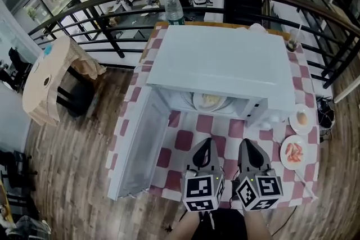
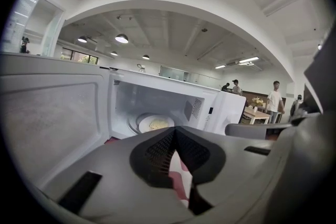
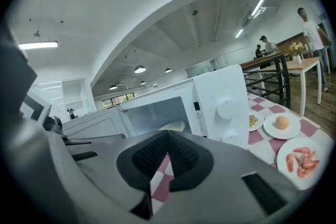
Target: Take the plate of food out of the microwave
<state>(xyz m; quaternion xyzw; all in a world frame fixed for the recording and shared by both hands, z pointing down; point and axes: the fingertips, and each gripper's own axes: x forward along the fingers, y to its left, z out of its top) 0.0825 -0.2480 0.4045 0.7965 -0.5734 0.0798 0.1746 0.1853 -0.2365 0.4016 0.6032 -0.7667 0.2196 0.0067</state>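
Note:
A white microwave [image 1: 222, 62] stands on the checked table with its door [image 1: 135, 146] swung open to the left. Inside it rests a white plate of pale yellow food [image 1: 209, 100], also seen in the left gripper view [image 2: 155, 124] and the right gripper view [image 3: 173, 126]. My left gripper [image 1: 205, 146] and right gripper [image 1: 247, 148] hover side by side above the table's front part, short of the microwave's opening. Both are shut with nothing between the jaws.
Right of the microwave sit a plate with an egg [image 1: 301, 118], a plate of pink shrimp [image 1: 294, 152] and a plate of noodles [image 3: 254, 121]. A water bottle [image 1: 174, 7] stands behind the microwave. A railing [image 1: 112, 3] runs behind the table; a wicker stool [image 1: 48, 78] stands left.

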